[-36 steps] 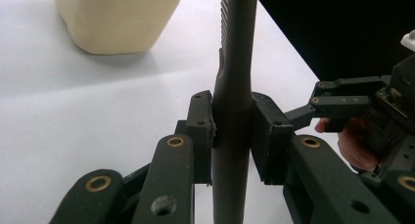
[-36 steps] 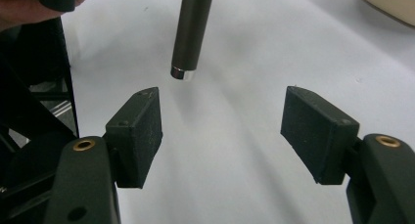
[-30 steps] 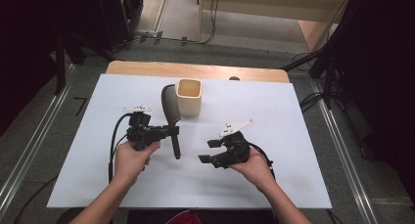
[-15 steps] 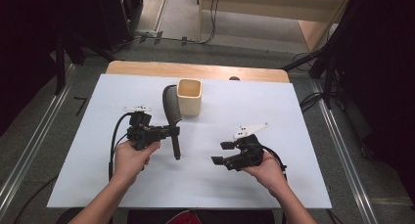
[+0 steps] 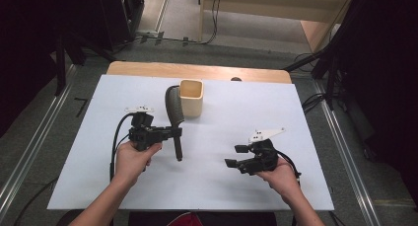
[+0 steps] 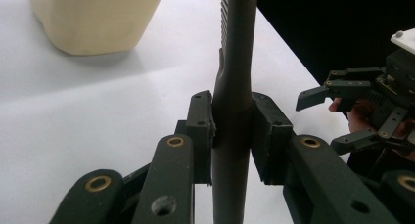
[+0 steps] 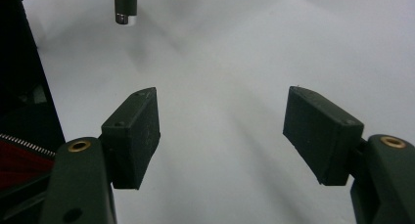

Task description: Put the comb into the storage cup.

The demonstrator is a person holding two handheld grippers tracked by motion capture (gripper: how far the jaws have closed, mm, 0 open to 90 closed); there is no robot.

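Note:
A dark grey hairbrush [image 5: 174, 109] stands nearly upright over the white table, its ridged head next to a beige cup [image 5: 191, 97]. My left gripper [image 5: 175, 132] is shut on the brush handle [image 6: 234, 116], one pad pressed against each side. The cup [image 6: 93, 18] sits just beyond it. My right gripper [image 5: 232, 156] hovers open to the right of the brush, with nothing between its pads [image 7: 139, 131]. The handle's lower end [image 7: 125, 6] appears far off at the top left of the right gripper view. In the left gripper view, the right gripper [image 6: 320, 122] sits off to the right.
A white sheet [image 5: 246, 186] covers the table, with a wooden strip [image 5: 197, 70] along the far edge. Metal rails and dark floor flank both sides. Cables trail from each gripper toward the person's forearms.
The right gripper has slid to the right across the table, away from the brush, staying open. The left gripper and the brush have held still.

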